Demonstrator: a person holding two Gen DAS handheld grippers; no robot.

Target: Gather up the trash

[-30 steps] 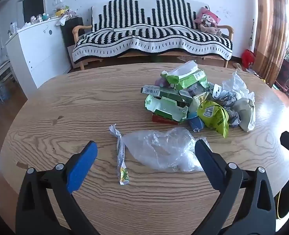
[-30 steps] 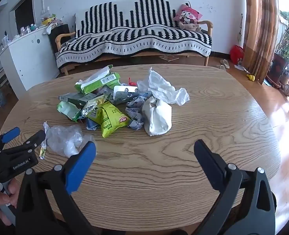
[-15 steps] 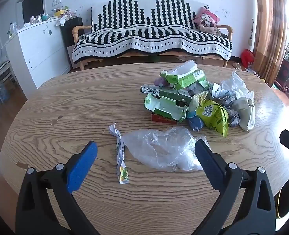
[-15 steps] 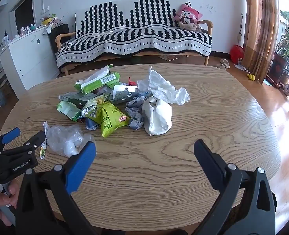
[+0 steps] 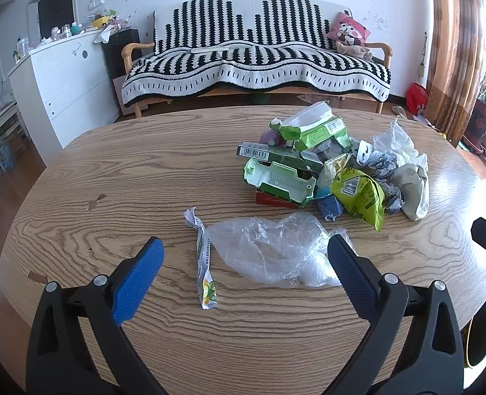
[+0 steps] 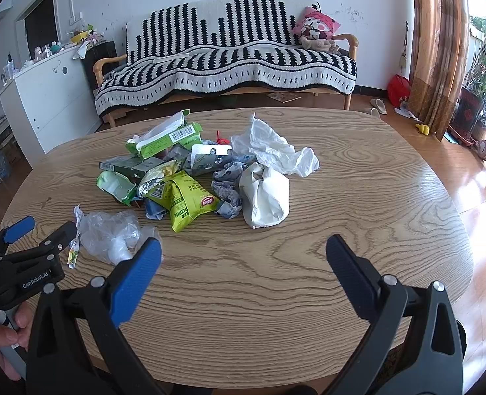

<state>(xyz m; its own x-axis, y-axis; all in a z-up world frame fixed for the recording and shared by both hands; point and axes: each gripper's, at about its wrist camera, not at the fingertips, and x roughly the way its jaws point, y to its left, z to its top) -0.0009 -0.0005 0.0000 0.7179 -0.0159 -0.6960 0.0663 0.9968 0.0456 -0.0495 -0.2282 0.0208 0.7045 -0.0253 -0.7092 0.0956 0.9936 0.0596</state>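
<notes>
A pile of trash (image 5: 328, 171) lies on the oval wooden table (image 5: 127, 171): green cartons, a yellow-green snack bag (image 6: 187, 204), crumpled white paper (image 6: 269, 194) and tissue. Nearer me lie a clear plastic bag (image 5: 275, 250) and a thin twisted wrapper (image 5: 205, 263). My left gripper (image 5: 244, 271) is open, its jaws spread either side of the plastic bag and wrapper, just short of them. My right gripper (image 6: 243, 271) is open and empty over bare table in front of the pile. The left gripper also shows in the right wrist view (image 6: 38, 230).
A striped-covered sofa (image 5: 256, 59) stands behind the table. A white cabinet (image 5: 62, 79) is at the back left. Curtains and plants (image 6: 473, 75) are at the right. A dark round bin (image 5: 481, 332) sits below the table's right edge.
Both grippers have stayed open and nearly still. The left wrist view has shifted very slightly towards the plastic bag.
</notes>
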